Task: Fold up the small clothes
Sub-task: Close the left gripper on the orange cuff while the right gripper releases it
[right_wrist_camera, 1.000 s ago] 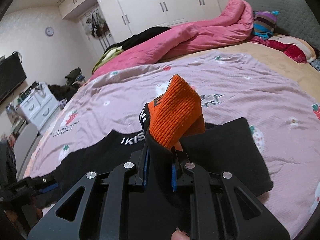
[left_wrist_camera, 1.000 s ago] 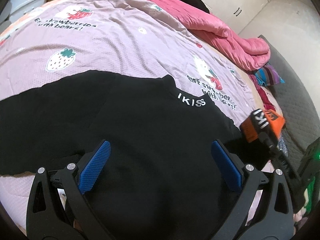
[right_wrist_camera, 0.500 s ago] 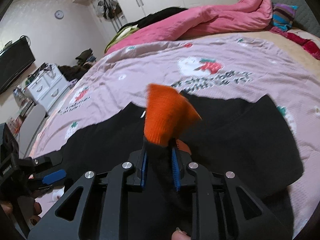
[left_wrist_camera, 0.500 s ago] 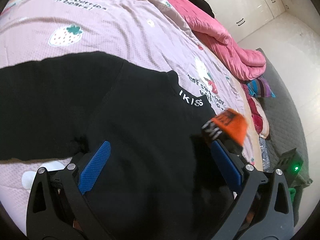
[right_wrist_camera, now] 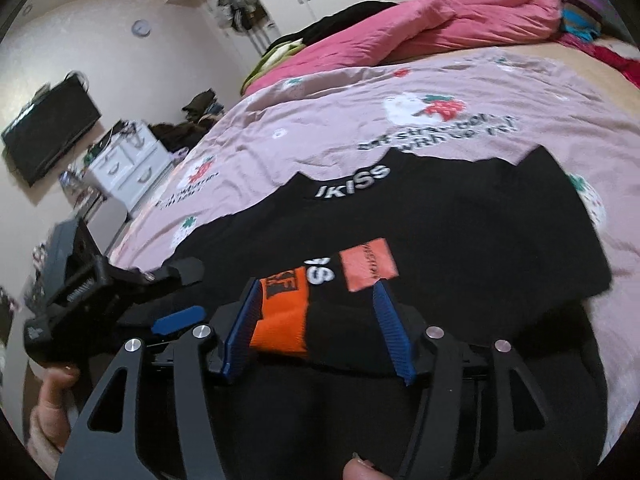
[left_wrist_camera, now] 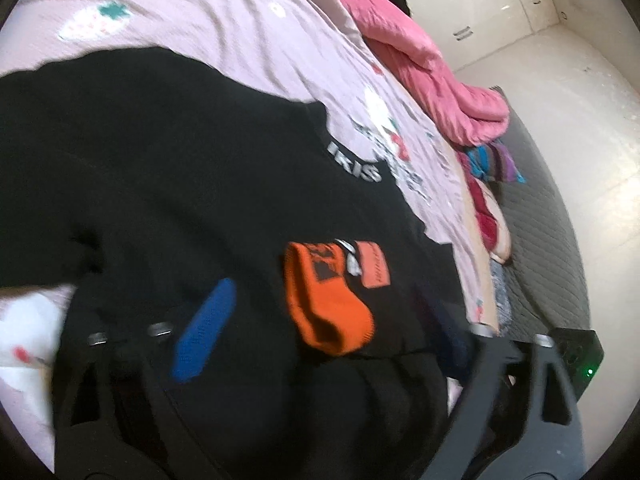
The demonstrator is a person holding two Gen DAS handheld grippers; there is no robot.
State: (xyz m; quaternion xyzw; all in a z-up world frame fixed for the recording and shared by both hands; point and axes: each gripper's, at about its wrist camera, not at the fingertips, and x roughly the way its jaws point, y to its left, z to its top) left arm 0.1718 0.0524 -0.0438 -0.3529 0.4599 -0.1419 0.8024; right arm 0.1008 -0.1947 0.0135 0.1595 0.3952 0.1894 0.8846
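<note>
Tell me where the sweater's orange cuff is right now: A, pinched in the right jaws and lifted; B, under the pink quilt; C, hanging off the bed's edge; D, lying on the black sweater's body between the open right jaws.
D: the orange cuff lies flat on the black sweater, with the right gripper spread wide around it, touching nothing.

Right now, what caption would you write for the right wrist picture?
Open right gripper over an orange cuff folded onto the black top, on a pink bedsheet.
</note>
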